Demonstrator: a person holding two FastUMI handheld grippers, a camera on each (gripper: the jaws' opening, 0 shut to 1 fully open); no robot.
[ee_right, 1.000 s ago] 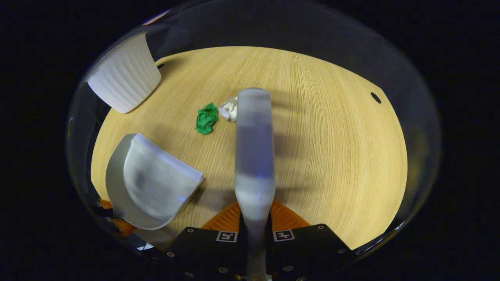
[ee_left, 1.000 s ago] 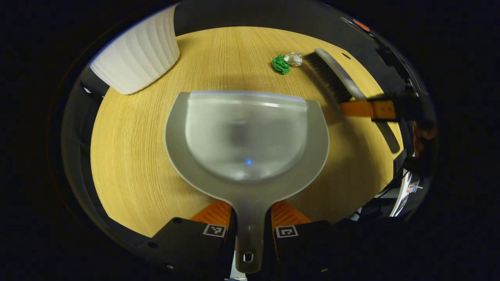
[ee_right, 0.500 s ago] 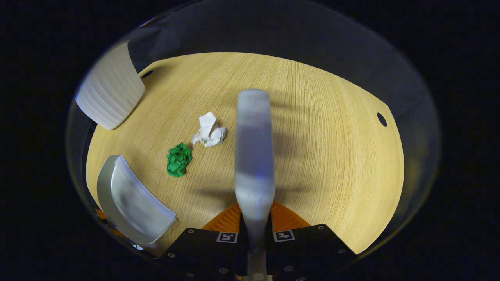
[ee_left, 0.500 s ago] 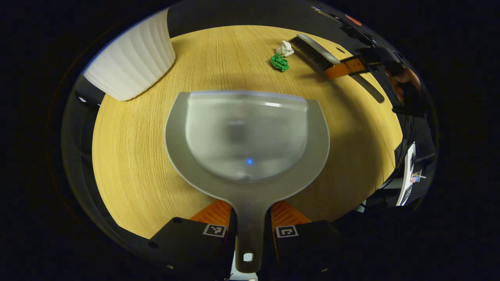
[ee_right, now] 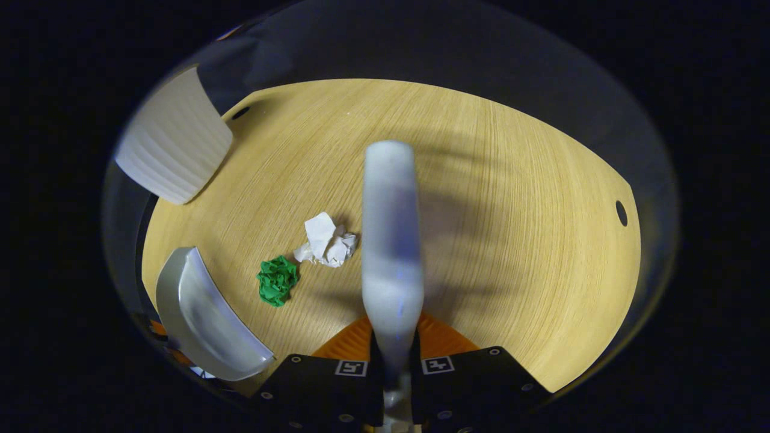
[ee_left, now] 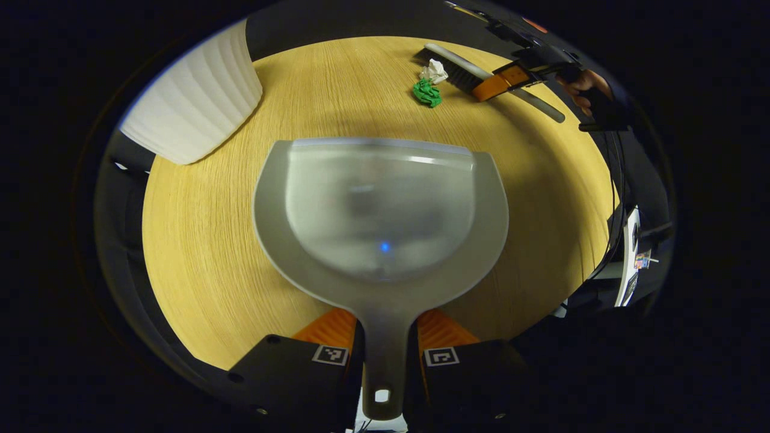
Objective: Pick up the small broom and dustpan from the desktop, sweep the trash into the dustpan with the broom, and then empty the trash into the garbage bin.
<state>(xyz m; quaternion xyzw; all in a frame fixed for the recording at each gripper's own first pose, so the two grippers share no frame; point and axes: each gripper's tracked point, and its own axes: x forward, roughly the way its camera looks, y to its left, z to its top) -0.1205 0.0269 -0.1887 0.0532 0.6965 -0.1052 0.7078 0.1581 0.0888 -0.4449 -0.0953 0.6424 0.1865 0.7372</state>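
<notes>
My left gripper [ee_left: 385,331] is shut on the handle of a grey dustpan [ee_left: 380,210], whose open lip faces away over the wooden desktop [ee_left: 198,240]. Beyond the lip lie a green paper wad [ee_left: 427,93] and a white paper wad [ee_left: 434,71]. The small broom [ee_left: 463,69] sits just right of them, held by the other gripper with a hand [ee_left: 580,81] behind it. In the right gripper view, my right gripper [ee_right: 394,337] is shut on the broom [ee_right: 391,240], which points forward. The white wad [ee_right: 328,243] and green wad [ee_right: 277,279] lie left of it, the dustpan [ee_right: 201,319] farther left.
A white ribbed garbage bin [ee_left: 192,99] stands at the far left of the desktop, also the bin [ee_right: 171,144] in the right gripper view. A cable hole [ee_right: 621,212] sits near the right edge of the desktop [ee_right: 511,240]. Cables and small items [ee_left: 637,252] hang past the right edge.
The broom and right gripper moved farther from the dustpan, behind the two wads. In the right gripper view the wads and dustpan slid down and left. The dustpan stays gripped.
</notes>
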